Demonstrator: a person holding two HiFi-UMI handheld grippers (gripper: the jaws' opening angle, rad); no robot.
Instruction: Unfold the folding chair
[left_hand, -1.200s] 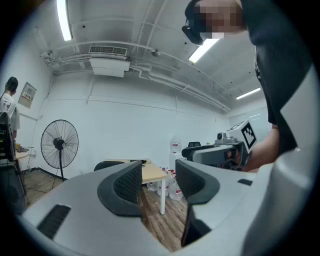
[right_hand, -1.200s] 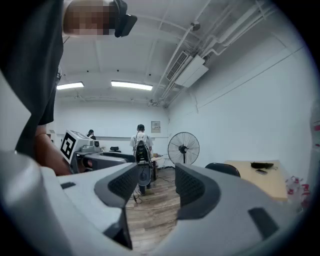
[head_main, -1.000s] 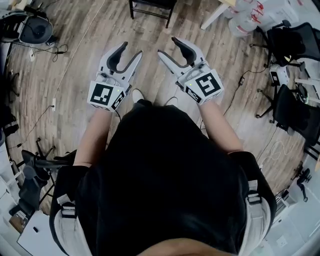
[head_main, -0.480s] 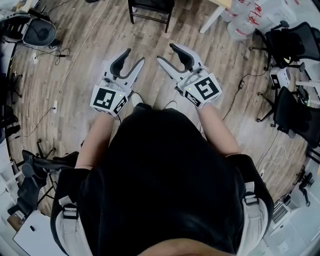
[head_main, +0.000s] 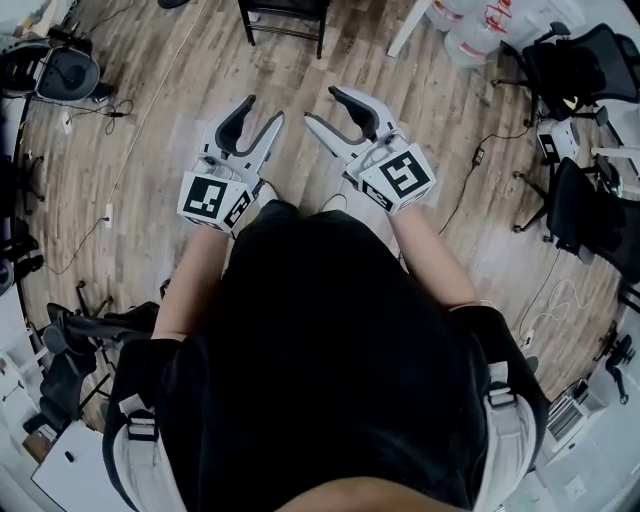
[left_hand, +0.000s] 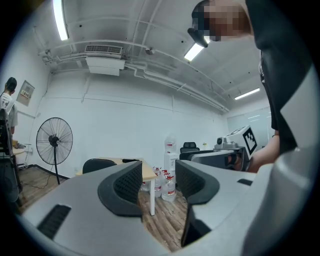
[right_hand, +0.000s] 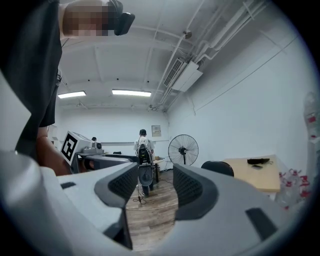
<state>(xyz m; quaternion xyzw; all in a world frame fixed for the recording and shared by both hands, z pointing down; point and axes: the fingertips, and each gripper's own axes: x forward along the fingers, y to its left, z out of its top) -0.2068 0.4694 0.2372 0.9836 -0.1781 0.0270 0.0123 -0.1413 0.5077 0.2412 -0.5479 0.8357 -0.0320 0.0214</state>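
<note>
Beyond both claws, at the top edge of the head view, stands the folding chair (head_main: 285, 18): a dark frame on the wooden floor (head_main: 150, 170). Only its lower bars are in shot, so whether it is folded cannot be told. Clear jugs (head_main: 466, 38) cluster at upper right, contents unreadable. Left claw (head_main: 262, 110) and right claw (head_main: 322, 105) point level, jaws apart, nothing between them.

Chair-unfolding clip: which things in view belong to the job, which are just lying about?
Job: left gripper, right gripper, both open and empty; black chair at the top edge, probably the folding one.
Lying about: pedestal fan, water bottles, office chairs, wooden table.
</note>
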